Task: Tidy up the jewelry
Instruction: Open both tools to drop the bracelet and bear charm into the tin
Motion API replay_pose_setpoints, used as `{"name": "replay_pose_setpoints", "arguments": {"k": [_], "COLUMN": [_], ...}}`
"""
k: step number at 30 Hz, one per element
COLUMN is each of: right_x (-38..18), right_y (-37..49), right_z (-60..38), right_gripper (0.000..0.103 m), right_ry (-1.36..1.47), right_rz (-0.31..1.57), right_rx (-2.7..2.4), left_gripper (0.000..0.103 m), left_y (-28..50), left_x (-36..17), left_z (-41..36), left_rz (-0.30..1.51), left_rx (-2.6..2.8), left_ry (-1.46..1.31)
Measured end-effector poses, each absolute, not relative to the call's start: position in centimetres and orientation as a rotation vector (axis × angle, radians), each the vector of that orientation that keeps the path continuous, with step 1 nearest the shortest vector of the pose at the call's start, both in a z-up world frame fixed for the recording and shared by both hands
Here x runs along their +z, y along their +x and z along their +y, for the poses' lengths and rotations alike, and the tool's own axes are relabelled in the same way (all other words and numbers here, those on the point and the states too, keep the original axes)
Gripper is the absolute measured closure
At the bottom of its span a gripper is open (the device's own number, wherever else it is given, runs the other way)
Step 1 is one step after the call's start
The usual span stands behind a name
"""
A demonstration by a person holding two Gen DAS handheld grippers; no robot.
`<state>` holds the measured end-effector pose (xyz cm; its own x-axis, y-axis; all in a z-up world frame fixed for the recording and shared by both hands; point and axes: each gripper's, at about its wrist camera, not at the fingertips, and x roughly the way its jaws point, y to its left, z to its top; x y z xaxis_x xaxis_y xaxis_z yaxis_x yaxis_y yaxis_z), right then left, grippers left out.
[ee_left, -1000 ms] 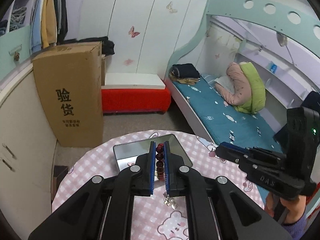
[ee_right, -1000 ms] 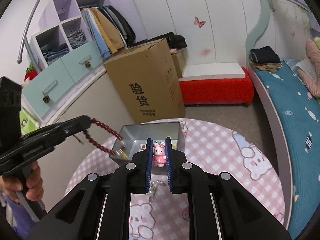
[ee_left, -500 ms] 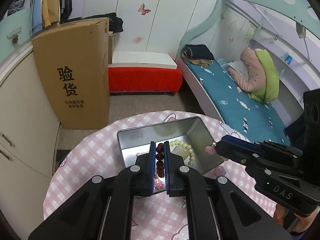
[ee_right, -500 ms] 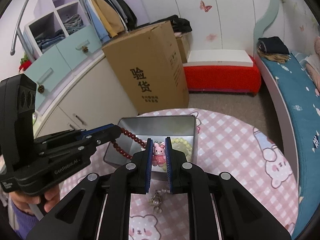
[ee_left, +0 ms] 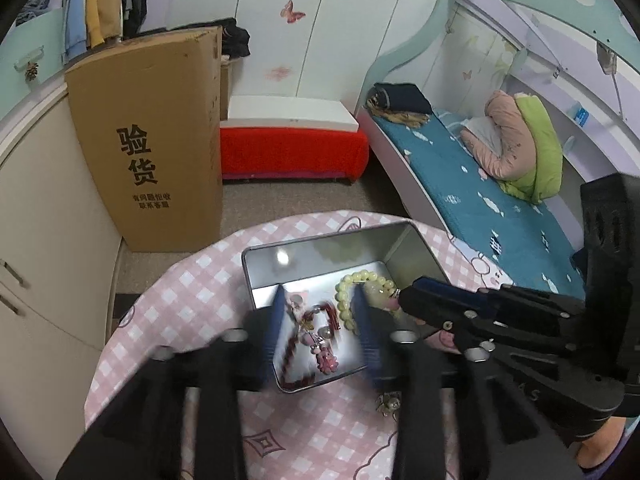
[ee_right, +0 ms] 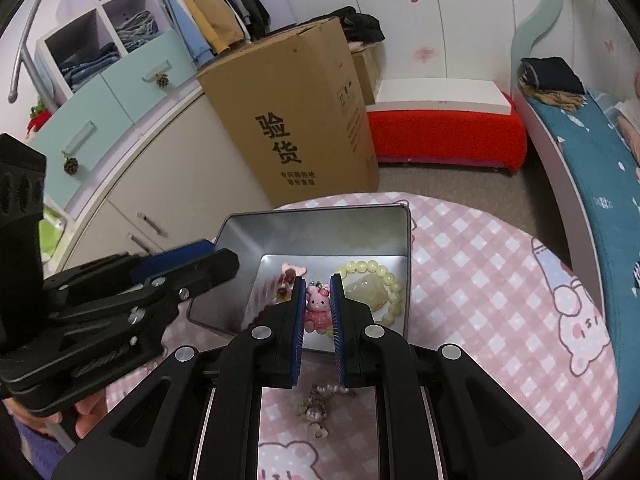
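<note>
Both tools tilt over the tin (ee_right: 320, 220): left (ee_left: 320, 320) opening (empty), right (ee_right: 316, 308) pinching pink bunny charm (ee_right: 317, 308).

Black claw (ee_right: 316, 312) arms, blue pads, silver screws; purple sleeve (ee_right: 38, 446) at wrist.

The rectangular silver metal tin (ee_right: 320, 236) has smooth, dully reflective walls. Inside it lie a glossy pale-yellow bead bracelet (ee_right: 382, 276) and a glossy dark-red bead string (ee_left: 296, 344). The small pink bunny charm (ee_right: 317, 308) looks like shiny plastic. The pink checked cloth (ee_right: 480, 280) over the counter is matt. Both black tongs look like matt plastic with ribbed blue pads (ee_right: 298, 320).
</note>
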<state>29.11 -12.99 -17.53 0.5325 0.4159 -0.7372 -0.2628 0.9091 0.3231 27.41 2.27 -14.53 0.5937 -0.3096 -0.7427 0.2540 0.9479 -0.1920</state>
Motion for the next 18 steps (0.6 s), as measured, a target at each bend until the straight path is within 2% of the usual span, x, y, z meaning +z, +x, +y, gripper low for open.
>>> {"name": "replay_pose_setpoints", "arguments": {"k": [12, 14, 18], "right_x": [-17.9, -17.9, -17.4], "right_y": [29.1, 28.9, 28.2], "right_z": [-12.6, -12.7, -12.9], "right_gripper": [0.088, 0.088, 0.088], "right_ry": [0.198, 0.205, 0.2], "right_rz": [0.93, 0.927, 0.913], "right_rx": [0.417, 0.419, 0.418], "left_gripper": [0.062, 0.056, 0.056], "left_y": [26.0, 25.7, 24.9], "left_x": [-13.8, -13.7, -13.3], "left_z": [2.6, 2.6, 2.8], "left_rz": [0.858, 0.854, 0.842], "left_rx": [-0.32, -0.315, -0.311], "left_ry": [-0.071, -0.075, -0.082]}}
